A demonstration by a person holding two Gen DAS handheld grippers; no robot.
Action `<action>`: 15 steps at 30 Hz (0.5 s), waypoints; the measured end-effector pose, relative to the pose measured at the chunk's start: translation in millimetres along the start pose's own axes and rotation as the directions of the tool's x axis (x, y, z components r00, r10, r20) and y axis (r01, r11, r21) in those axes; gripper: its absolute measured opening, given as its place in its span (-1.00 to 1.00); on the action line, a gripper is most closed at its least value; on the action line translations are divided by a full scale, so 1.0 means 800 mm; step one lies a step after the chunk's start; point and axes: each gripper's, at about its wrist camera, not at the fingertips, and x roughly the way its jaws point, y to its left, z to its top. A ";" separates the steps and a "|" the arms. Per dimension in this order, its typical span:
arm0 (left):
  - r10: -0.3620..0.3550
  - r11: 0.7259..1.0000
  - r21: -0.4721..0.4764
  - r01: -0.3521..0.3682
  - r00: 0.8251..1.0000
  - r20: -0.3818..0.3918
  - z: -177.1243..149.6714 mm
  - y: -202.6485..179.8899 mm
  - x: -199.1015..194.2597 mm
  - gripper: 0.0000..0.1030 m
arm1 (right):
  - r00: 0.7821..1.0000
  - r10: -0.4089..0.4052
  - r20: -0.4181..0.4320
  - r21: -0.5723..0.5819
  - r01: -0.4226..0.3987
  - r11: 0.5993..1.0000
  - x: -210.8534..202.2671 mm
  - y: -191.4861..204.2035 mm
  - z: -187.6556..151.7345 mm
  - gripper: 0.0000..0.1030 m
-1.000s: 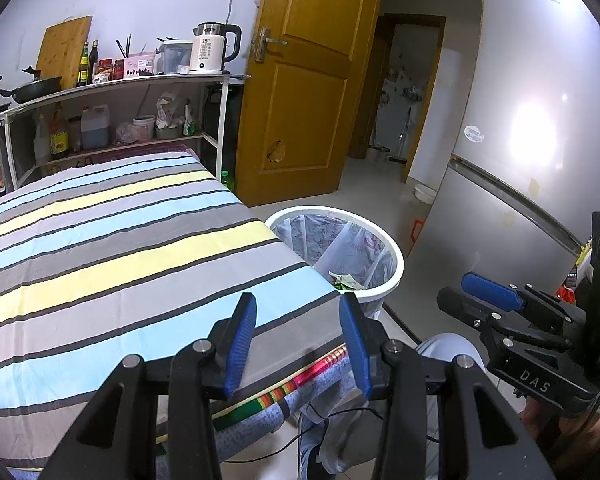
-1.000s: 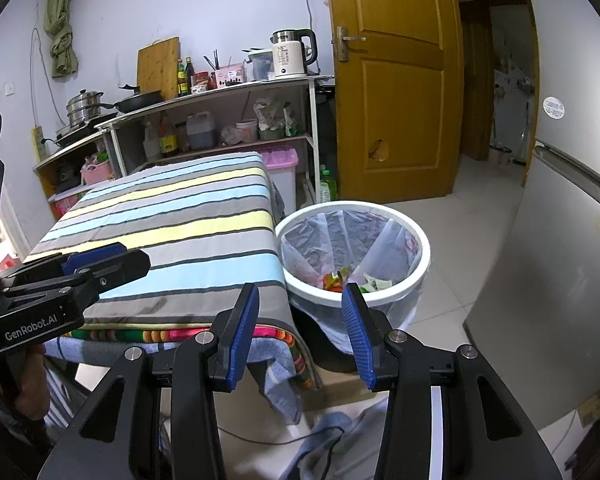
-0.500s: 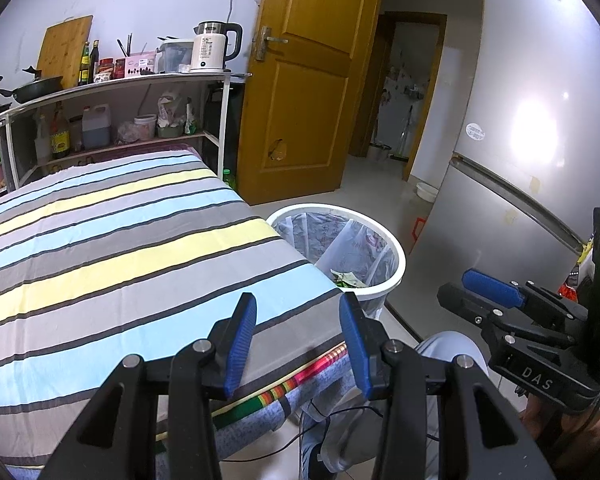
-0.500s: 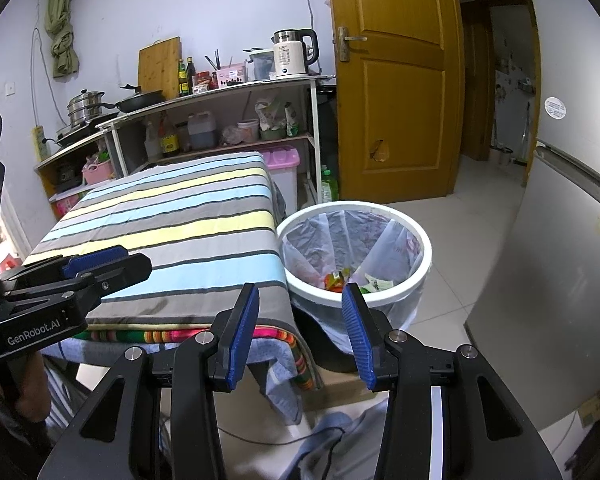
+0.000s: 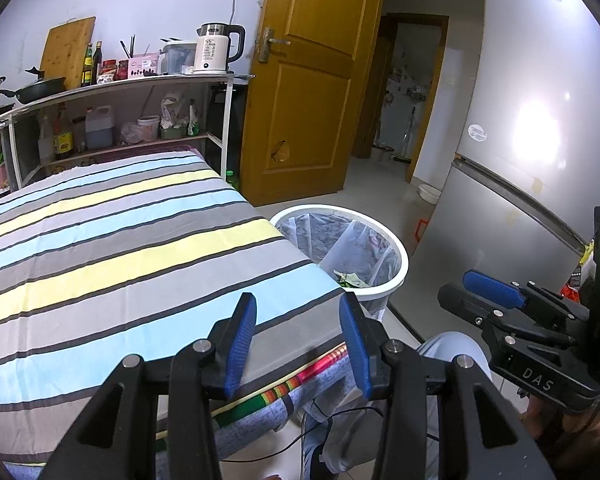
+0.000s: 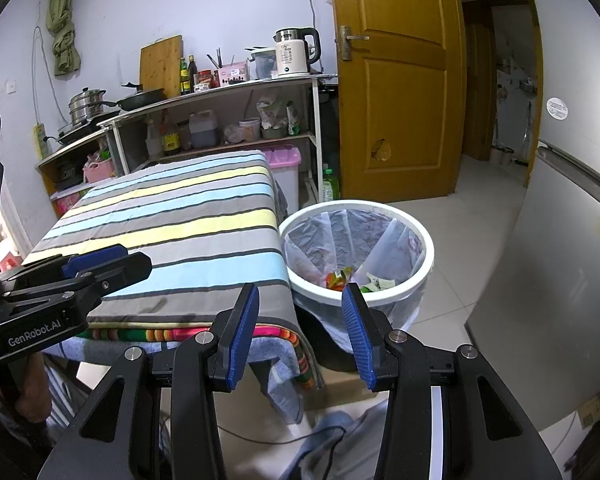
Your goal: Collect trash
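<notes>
A white round trash bin (image 6: 426, 256) with a clear liner stands on the floor beside the table's right edge; it also shows in the left wrist view (image 5: 400, 256). Crumpled wrappers (image 6: 338, 280) lie in its bottom. My left gripper (image 5: 298, 340) is open and empty above the near right corner of the striped tablecloth (image 5: 100, 248). My right gripper (image 6: 300, 332) is open and empty, held in front of the bin and the table's corner. Each gripper shows in the other's view, the right gripper (image 5: 492, 292) and the left gripper (image 6: 96, 264). No trash shows on the cloth.
A shelf unit (image 6: 220, 92) with a kettle (image 5: 216, 52), bottles, pans and a cutting board stands behind the table. A wooden door (image 6: 400, 80) is behind the bin. A grey fridge (image 5: 520, 200) stands to the right. A cardboard box (image 6: 340, 388) lies under the bin.
Both grippers have barely moved; the views have shifted only slightly. Both stay open and empty.
</notes>
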 end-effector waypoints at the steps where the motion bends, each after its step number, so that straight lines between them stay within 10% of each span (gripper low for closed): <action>1: 0.000 1.000 0.000 0.000 1.000 0.000 0.000 0.000 0.000 -0.13 | 1.000 0.000 -0.001 0.001 0.000 1.000 0.000 0.000 0.000 -0.14; 15: 0.004 1.000 0.003 -0.004 1.000 -0.003 0.000 0.000 -0.004 -0.12 | 1.000 0.002 -0.002 -0.001 -0.002 1.000 0.001 0.002 -0.002 -0.14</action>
